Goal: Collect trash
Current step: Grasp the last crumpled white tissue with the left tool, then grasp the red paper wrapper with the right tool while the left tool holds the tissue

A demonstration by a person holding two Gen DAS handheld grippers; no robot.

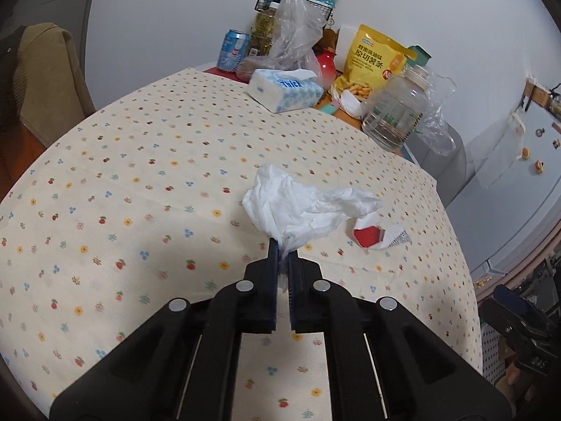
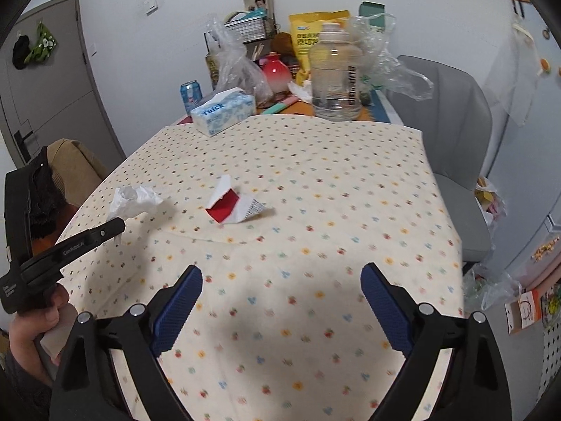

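The left hand-held gripper is pressed together on a crumpled white tissue, which is pinched by its lower end between the 2 blue pads. The tissue is held just above the bench, which is covered by a cream cloth with small flowers and cherries. In the right wrist view the same tissue is seen at the tip of the left hand-held gripper, near the left edge of the bench.

The right hand-held gripper is spread wide, and nothing is held between its fingers. It is kept above the near part of the bench.

A torn red and white paper wrapper is lying on the cloth near the middle of the bench, just beside the tissue and apart from it. In the left wrist view the wrapper is seen to the right of the tissue.

At the far end of the bench a tissue box, a blue can, a clear plastic bottle, a yellow snack bag and a clear plastic bag are placed. A grey chair is standing at the right side of the bench.
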